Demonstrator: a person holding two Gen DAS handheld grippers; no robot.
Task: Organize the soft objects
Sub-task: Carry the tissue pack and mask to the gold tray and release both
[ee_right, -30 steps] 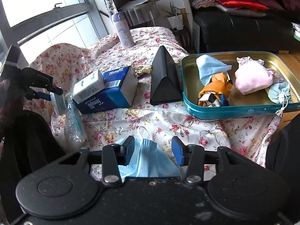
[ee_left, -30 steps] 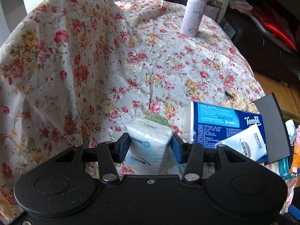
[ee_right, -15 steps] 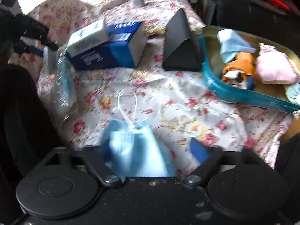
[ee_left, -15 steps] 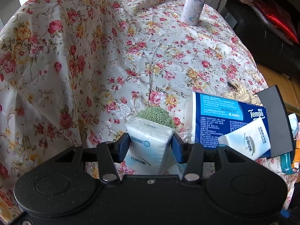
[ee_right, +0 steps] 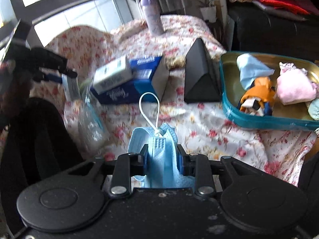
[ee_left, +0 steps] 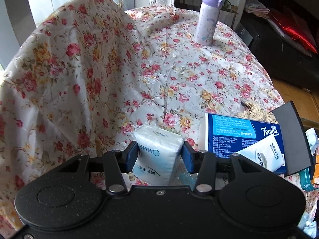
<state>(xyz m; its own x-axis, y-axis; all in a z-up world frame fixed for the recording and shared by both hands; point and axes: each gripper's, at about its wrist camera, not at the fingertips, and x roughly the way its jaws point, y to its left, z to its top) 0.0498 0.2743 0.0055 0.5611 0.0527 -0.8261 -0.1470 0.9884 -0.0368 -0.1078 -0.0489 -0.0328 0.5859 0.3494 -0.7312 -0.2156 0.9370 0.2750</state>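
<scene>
My left gripper (ee_left: 159, 155) is shut on a white tissue pack (ee_left: 157, 151), held upright above the floral cloth (ee_left: 139, 69). In the right wrist view my right gripper (ee_right: 162, 160) has its jaws closing on a bunched blue face mask (ee_right: 159, 153), the pads pressing its folds; a white ear loop (ee_right: 149, 107) sticks up ahead of it. To the right sits a teal tin tray (ee_right: 259, 119) holding a light blue cloth (ee_right: 251, 69), an orange soft toy (ee_right: 257, 95) and a pink pouch (ee_right: 295, 85). The left gripper with its pack (ee_right: 69, 85) shows at the far left.
A blue Tempo tissue box (ee_left: 245, 135) with a small white pack (ee_left: 261, 155) leaning on it lies right of my left gripper. A black triangular case (ee_right: 199, 77) stands between box and tray. A lilac bottle (ee_left: 207, 20) stands at the back. A clear plastic bag (ee_right: 89, 119) lies left.
My right gripper's jaws have closed in from wide apart onto the blue mask, bunching it and lifting it off the cloth. The left gripper keeps its hold on the tissue pack.
</scene>
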